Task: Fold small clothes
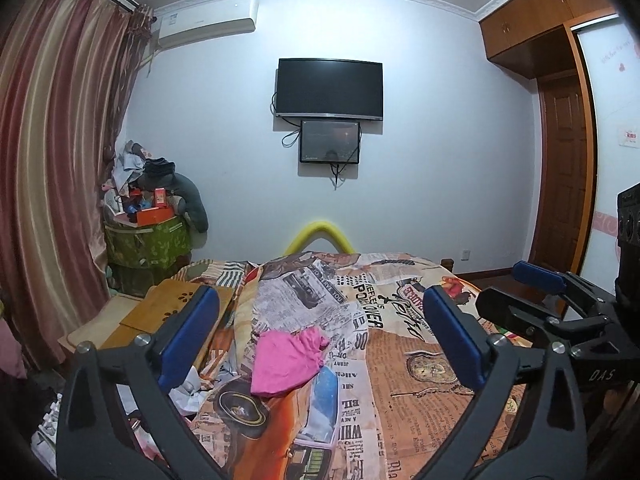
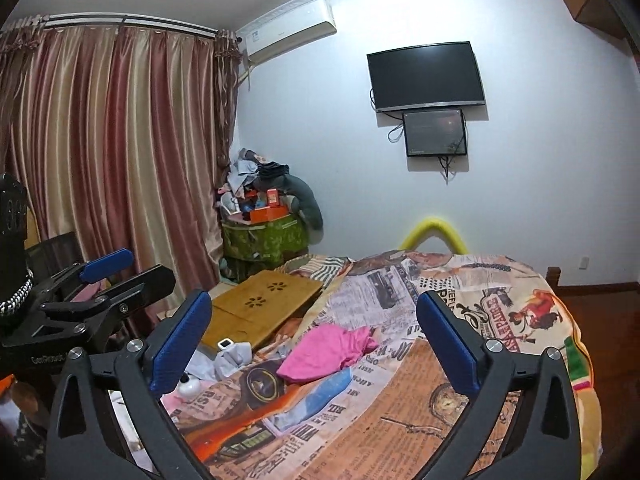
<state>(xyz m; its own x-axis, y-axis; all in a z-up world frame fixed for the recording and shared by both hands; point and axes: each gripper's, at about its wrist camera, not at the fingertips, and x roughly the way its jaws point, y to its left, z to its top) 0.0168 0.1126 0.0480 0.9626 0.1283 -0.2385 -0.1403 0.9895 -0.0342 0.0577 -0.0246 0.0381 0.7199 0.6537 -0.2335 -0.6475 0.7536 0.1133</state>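
A small pink garment (image 1: 288, 360) lies folded and a little rumpled on the newspaper-print bedspread (image 1: 420, 380), left of the bed's middle. My left gripper (image 1: 320, 300) stands wide open above the bed, short of the garment, with nothing between its blue pads (image 1: 188, 340). In the right wrist view the pink garment (image 2: 328, 352) lies ahead, and my right gripper (image 2: 314, 300) is just as wide open and empty. Each gripper shows in the other's view: the right gripper (image 1: 508, 288) at the right edge, the left gripper (image 2: 132, 274) at the left edge.
A bamboo lap table (image 2: 260, 304) rests on the bed's left side, with white and grey bits (image 2: 232, 354) near it. A green bin piled with clutter (image 1: 148, 240) stands by the curtain (image 1: 60, 160). A yellow foam tube (image 1: 320, 232) arches behind the bed's far end.
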